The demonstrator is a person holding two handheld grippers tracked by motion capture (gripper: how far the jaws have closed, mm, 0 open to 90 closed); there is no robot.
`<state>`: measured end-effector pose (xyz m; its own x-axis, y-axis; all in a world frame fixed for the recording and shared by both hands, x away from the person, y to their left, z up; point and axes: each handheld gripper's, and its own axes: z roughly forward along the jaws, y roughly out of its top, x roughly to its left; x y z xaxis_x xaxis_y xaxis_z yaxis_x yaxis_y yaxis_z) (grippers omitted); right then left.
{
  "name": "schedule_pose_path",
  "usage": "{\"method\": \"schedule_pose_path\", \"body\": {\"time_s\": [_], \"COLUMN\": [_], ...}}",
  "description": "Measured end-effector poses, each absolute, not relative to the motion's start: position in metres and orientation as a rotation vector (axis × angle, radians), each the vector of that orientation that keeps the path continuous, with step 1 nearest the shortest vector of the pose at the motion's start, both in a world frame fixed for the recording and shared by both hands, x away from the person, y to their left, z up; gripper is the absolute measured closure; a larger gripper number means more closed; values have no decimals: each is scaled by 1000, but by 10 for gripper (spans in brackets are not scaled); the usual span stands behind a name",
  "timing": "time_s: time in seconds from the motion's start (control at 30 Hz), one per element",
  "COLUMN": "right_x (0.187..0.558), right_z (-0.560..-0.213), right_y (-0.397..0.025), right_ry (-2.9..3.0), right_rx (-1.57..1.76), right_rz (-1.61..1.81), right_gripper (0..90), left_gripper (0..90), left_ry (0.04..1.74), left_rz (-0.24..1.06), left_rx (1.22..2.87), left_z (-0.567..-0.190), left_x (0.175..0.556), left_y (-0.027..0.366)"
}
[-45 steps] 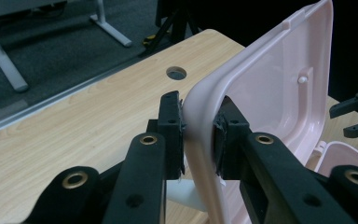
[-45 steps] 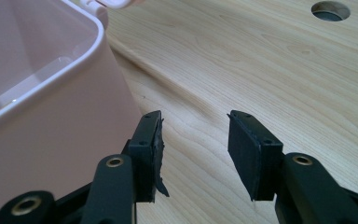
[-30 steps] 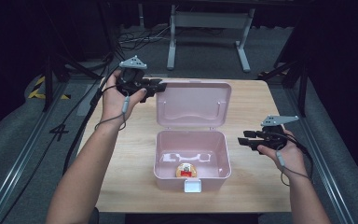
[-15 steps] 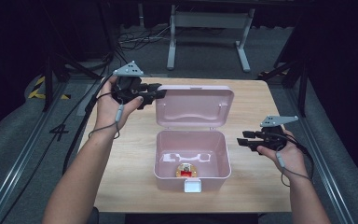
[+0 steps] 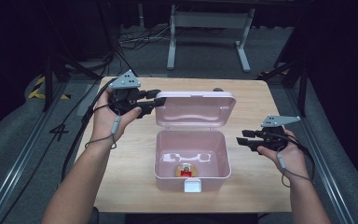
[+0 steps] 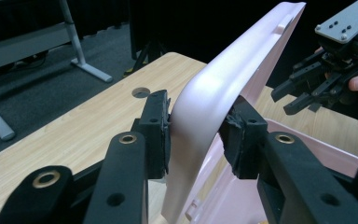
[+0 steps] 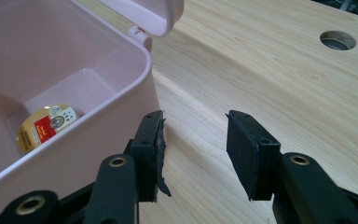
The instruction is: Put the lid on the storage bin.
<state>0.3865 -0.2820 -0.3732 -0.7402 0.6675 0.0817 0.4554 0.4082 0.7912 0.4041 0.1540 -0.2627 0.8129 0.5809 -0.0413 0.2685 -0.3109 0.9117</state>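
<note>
A glossy pink plastic box [image 5: 192, 158] with rounded corners sits open mid-table on pale wood grain [image 5: 256, 100], a round gold-and-red tin [image 5: 185, 170] lying flat on its floor. The left gripper [image 6: 196, 126] clamps the smooth curved lid [image 5: 196, 108] at its left edge, both matte black pads pressed against it. The right gripper [image 7: 193, 149] hovers beside the box's right wall, jaws parted around nothing.

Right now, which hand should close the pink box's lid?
Probably the left. The left gripper is shut on the lid at its corner, so it could swing it down. The right gripper is open beside the box, holding nothing.
</note>
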Motion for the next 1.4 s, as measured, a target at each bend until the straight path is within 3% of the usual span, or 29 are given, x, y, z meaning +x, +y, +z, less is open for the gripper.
{"method": "schedule_pose_path", "body": {"time_s": [0.33,0.73,1.4], "right_x": [380,370,352], "right_z": [-365,-353,-348], "right_y": [-278,-273,-258], "right_ry": [2412,2395,2409], "right_rx": [959,913,868], "right_rz": [1261,1348,1450], "right_gripper": [572,570,730], "left_gripper": [632,608,554], "left_ry": [634,588,556], "left_rz": [352,432,460], "left_rx": [1887,1887,1920], "left_z": [-273,-281,-291], "left_x": [393,371,354], "left_y": [154,150,147]}}
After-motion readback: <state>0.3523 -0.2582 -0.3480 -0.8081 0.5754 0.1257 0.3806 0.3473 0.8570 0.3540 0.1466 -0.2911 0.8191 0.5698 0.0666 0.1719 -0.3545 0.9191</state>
